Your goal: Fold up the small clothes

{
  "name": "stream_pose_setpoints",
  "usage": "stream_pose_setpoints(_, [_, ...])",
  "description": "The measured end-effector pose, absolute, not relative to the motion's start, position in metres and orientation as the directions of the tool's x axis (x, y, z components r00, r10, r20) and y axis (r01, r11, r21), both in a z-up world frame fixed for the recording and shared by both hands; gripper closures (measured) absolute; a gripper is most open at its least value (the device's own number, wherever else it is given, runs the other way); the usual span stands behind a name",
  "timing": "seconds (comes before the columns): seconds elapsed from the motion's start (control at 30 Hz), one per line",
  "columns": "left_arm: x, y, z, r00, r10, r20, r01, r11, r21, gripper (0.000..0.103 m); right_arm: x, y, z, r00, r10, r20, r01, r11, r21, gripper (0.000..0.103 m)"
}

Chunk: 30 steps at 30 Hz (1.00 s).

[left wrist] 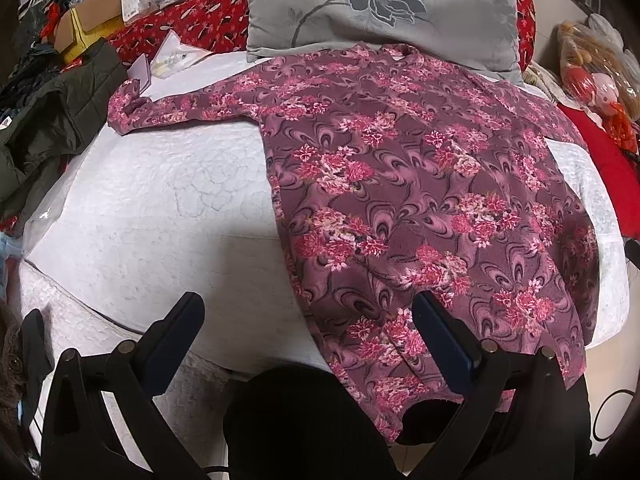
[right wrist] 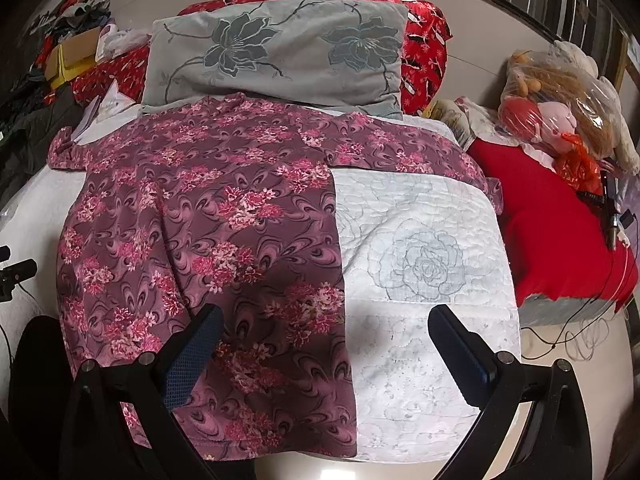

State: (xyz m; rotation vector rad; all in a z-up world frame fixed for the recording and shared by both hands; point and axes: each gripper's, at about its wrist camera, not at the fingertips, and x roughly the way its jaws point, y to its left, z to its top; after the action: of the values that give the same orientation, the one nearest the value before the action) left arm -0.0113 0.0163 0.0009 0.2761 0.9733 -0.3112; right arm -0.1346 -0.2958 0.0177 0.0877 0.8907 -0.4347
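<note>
Lying flat on white quilted bedcover (right wrist: 432, 344): floral top (right wrist: 208, 232), sleeves spread sideways, collar touching grey pillow (right wrist: 276, 56) — evidently laid out ready for folding. Hovering over near hem, spread wide, gripping nothing: left gripper (left wrist: 308, 320), right gripper (right wrist: 324, 332). Crowding bedside: clothes, boxes, bagged toys (right wrist: 560, 120).

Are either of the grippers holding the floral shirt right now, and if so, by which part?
Nothing is held. The left gripper and the right gripper are both open above the floral shirt, which lies flat on the white quilt.
</note>
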Motion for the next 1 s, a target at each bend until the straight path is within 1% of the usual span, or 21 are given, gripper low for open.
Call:
stream_pose_setpoints(0.2, [-0.003,0.018,-0.003,0.501,-0.138,-0.854,0.371,0.926,0.068,0.0,-0.133,-0.302,0.014,0.541,-0.321,-0.778,0.413,0.906,-0.087,0.001])
stream_pose_setpoints(0.5, [0.029,0.049,-0.017,0.411,-0.128,-0.903,0.248,0.969,-0.025,0.0,-0.138,-0.323,0.001,0.519,-0.309,-0.797,0.465,0.884,-0.04,0.001])
stream_pose_setpoints(0.6, [0.035,0.053,-0.025,0.369,-0.14,-0.919,0.224,0.973,-0.059,0.0,-0.139,-0.335,-0.01,0.499,-0.295,-0.815,0.494,0.869,-0.013,0.001])
stream_pose_setpoints(0.73, [0.041,0.047,-0.037,0.303,-0.159,-0.94,0.223,0.97,-0.092,0.0,-0.136,-0.345,-0.034,0.45,-0.267,-0.852,0.516,0.857,0.004,0.005])
stream_pose_setpoints(0.8, [0.045,0.043,-0.043,0.266,-0.169,-0.949,0.227,0.968,-0.108,0.0,-0.132,-0.342,-0.048,0.425,-0.252,-0.87,0.498,0.867,-0.008,0.009])
stream_pose_setpoints(0.87, [0.047,0.036,-0.051,0.23,-0.167,-0.959,0.232,0.966,-0.113,0.0,-0.129,-0.339,-0.059,0.407,-0.237,-0.882,0.473,0.881,-0.019,0.017])
stream_pose_setpoints(0.9, [0.047,0.032,-0.055,0.212,-0.159,-0.964,0.233,0.966,-0.109,0.0,-0.128,-0.336,-0.065,0.395,-0.23,-0.889,0.457,0.889,-0.027,0.024])
stream_pose_setpoints(0.93, [0.048,0.029,-0.059,0.194,-0.157,-0.968,0.232,0.967,-0.11,0.0,-0.127,-0.333,-0.071,0.383,-0.221,-0.897,0.44,0.898,-0.034,0.033])
stream_pose_setpoints(1.0, [0.047,0.023,-0.068,0.144,-0.162,-0.976,0.229,0.965,-0.126,0.001,-0.128,-0.325,-0.071,0.398,-0.24,-0.885,0.417,0.907,-0.058,0.035])
